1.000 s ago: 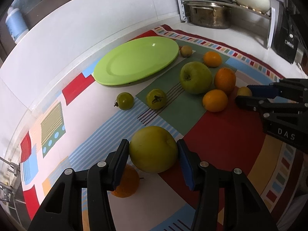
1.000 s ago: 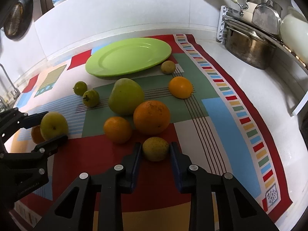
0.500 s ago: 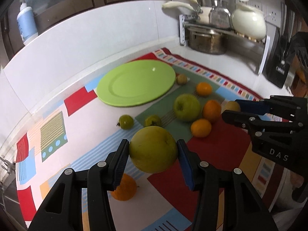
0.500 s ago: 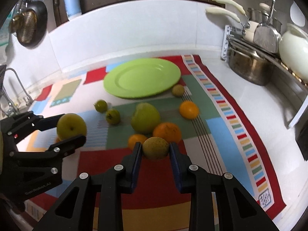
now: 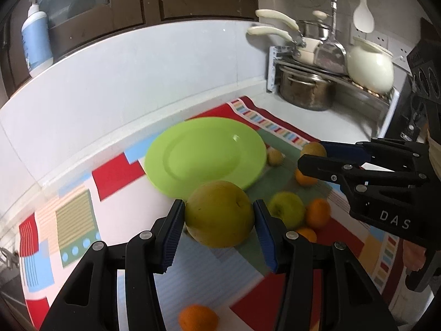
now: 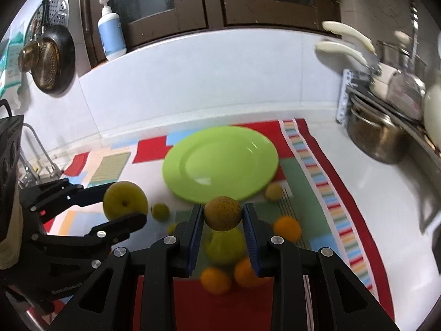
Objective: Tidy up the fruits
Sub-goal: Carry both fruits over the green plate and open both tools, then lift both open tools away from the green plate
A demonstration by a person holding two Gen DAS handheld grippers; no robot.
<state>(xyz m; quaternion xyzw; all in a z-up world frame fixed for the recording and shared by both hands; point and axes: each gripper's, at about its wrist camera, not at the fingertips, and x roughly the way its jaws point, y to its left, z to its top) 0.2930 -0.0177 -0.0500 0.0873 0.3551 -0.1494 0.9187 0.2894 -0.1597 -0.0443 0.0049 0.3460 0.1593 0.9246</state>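
— Yellow-green pear [image 5: 219,218] is pinched in the left claw [image 5: 217,227], above the cloth [image 5: 77,220].
— And the right claw [image 6: 222,224] pinches a small brown fruit [image 6: 222,216], before the green plate [image 6: 220,162].

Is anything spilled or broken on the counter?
Nothing spilled or broken. The green plate sits bare while fruit lies loose on the colourful mat. Each gripper holds one fruit in the air: a big yellow-green one and a small brownish one.
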